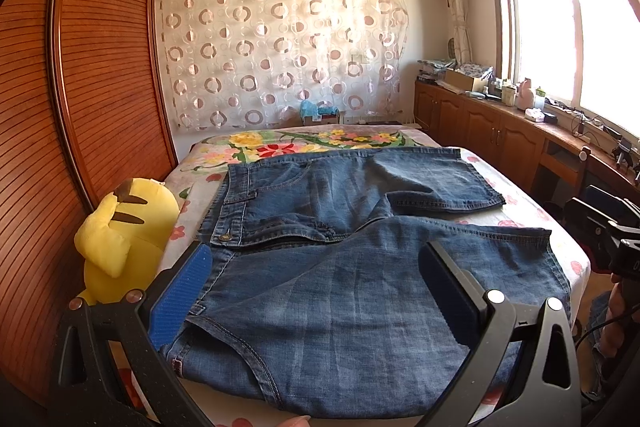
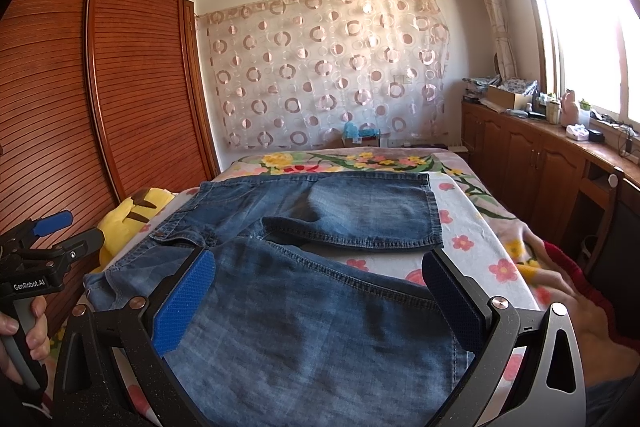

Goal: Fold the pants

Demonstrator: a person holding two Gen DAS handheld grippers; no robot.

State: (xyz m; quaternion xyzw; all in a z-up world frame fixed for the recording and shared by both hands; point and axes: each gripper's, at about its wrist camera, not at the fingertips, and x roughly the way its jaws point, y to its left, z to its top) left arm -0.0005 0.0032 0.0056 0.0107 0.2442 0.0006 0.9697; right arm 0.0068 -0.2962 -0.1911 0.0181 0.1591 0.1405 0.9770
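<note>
- Bedroom: floral-sheet bed (image 1: 532, 211) beside a slatted wooden wardrobe (image 1: 100, 67), with a circle-print curtain (image 1: 280, 51) behind.
- Left wrist view: your left gripper (image 1: 316, 291) hangs jaws wide over the denim pants (image 1: 320, 267), which lie flat with waistband left and legs right. Only here is the whole yellow plush (image 1: 124, 239) visible.
- Right wrist view: your right gripper (image 2: 320, 307), ribbed blue pads (image 2: 184, 303) spread wide, hovers over the near leg. It also shows your left gripper from outside.
</note>
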